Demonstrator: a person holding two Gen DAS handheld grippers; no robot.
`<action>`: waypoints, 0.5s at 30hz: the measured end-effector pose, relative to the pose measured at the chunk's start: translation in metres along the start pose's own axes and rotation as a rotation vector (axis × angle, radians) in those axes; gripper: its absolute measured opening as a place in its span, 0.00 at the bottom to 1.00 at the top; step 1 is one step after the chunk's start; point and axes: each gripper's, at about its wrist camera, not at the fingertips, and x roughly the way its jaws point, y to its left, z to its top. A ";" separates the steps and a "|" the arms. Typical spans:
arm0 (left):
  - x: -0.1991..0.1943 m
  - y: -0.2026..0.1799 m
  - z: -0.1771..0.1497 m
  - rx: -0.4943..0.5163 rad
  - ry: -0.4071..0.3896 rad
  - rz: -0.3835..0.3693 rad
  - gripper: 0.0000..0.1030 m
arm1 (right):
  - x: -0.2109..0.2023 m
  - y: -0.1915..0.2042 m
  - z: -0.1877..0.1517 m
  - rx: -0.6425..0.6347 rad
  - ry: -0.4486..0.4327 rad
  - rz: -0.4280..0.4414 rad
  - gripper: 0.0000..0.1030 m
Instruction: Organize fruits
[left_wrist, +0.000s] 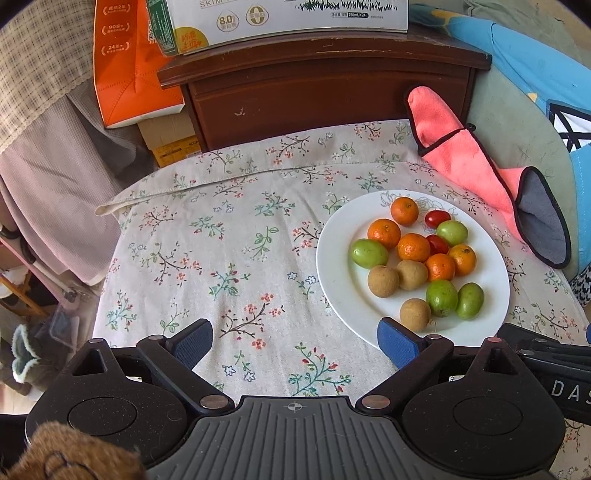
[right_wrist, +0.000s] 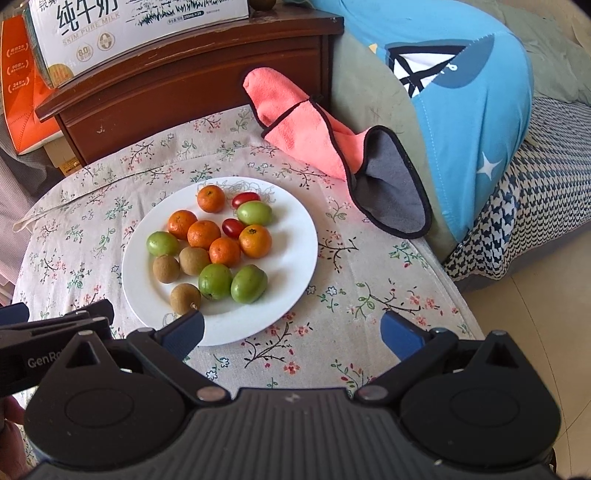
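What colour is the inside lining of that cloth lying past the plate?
Grey, edged with black trim; the outside of the cloth is coral pink. The right wrist view shows it best.

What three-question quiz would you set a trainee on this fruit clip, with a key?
1. How many orange citrus fruits lie on the white plate?
2. True or false: the left gripper is shut on a cherry tomato.
3. Which lies nearest the right gripper: A) the brown fruit at the plate's near edge, B) the pink cloth, C) the milk carton?

Key
1. Five, bunched in the middle and far part of the plate.
2. False. Its jaws stand open over the floral tablecloth and hold nothing.
3. A. It sits just beyond one blue fingertip.
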 end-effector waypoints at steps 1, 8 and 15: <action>0.001 0.000 0.000 0.005 -0.001 0.003 0.94 | 0.000 0.000 0.000 0.000 0.001 -0.001 0.98; 0.003 -0.002 0.003 0.027 -0.002 0.019 0.94 | 0.004 0.001 0.003 -0.001 0.006 -0.011 0.98; 0.006 -0.004 0.004 0.050 0.001 0.043 0.94 | 0.007 0.003 0.004 -0.006 0.011 -0.018 0.98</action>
